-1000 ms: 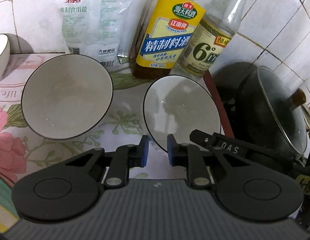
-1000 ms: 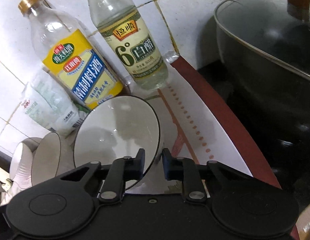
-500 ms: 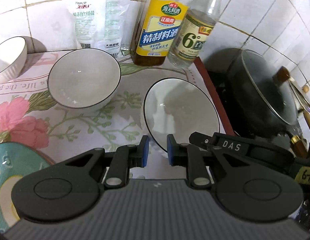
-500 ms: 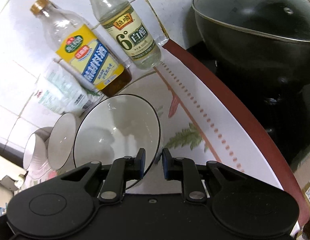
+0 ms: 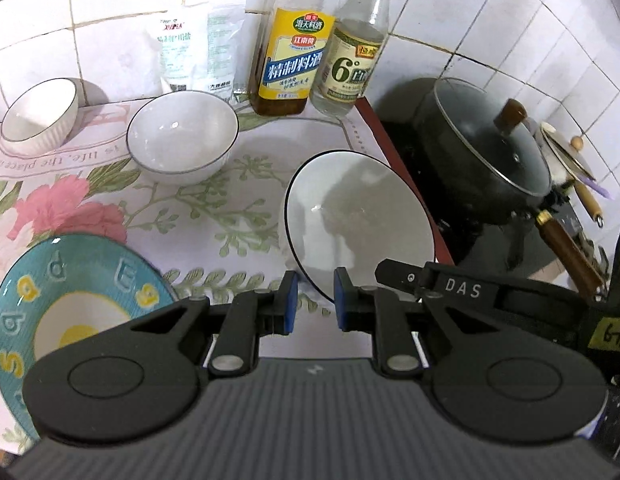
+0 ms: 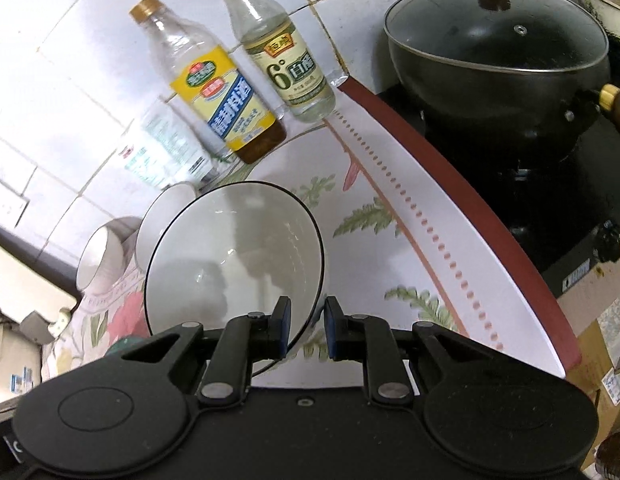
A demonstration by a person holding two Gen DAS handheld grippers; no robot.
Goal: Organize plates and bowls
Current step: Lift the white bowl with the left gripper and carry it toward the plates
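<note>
My right gripper [image 6: 305, 328] is shut on the near rim of a large white bowl with a dark rim [image 6: 233, 260] and holds it tilted above the floral cloth; the same bowl [image 5: 356, 220] shows in the left wrist view, with the right gripper's finger [image 5: 426, 280] at its edge. My left gripper [image 5: 314, 300] hangs a little apart from that bowl's rim, its jaws narrowly parted and empty. A second white bowl [image 5: 181, 140] and a small ribbed bowl [image 5: 39, 116] stand at the back left. A teal plate [image 5: 69, 312] lies at the front left.
Two bottles [image 5: 293, 52] [image 5: 354, 52] and a salt bag [image 5: 193, 56] stand against the tiled wall. A black lidded pot [image 5: 490, 152] sits on the stove to the right, past the cloth's red edge [image 6: 470, 208].
Both grippers have pulled back and risen; more of the table shows now. The large bowl has come up with the right gripper. The teal plate has come into the left view.
</note>
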